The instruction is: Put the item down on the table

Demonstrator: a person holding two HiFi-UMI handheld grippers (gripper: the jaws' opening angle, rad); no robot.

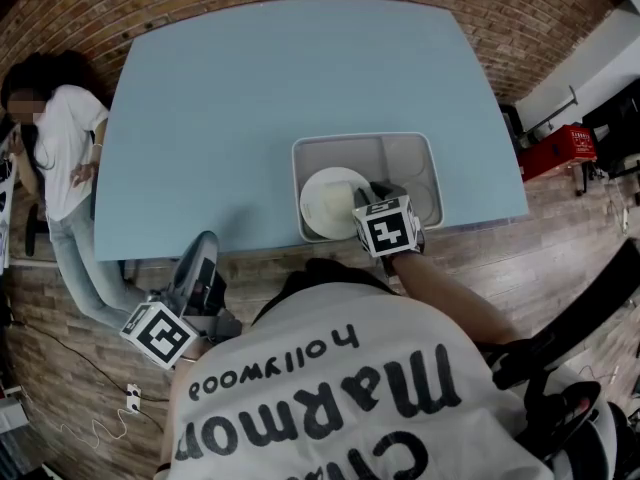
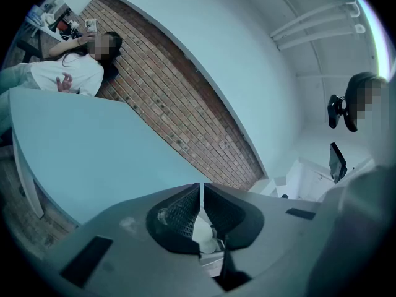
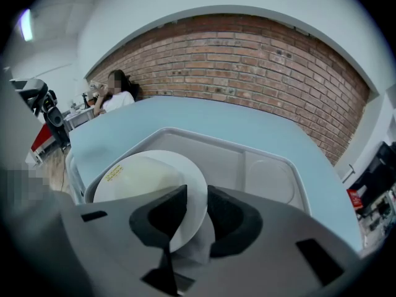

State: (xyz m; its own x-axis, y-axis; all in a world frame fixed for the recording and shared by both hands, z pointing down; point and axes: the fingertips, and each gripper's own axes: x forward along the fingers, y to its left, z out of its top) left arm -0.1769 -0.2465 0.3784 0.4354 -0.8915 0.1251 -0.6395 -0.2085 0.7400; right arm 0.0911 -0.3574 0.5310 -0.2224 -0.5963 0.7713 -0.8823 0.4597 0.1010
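Head view — plate (image 1: 325, 203) behind right gripper (image 1: 366, 198)

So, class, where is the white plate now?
Head view: white plate in the grey tub at the table's near edge, rim between the right hand-held gripper's jaws.

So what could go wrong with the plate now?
The right gripper pinches the plate only at its rim, so it might slip or swing loose. The plate is within the bin's walls, so it could knock one on the way out to the table. The left gripper is shut and off to the side, so nothing would catch it.
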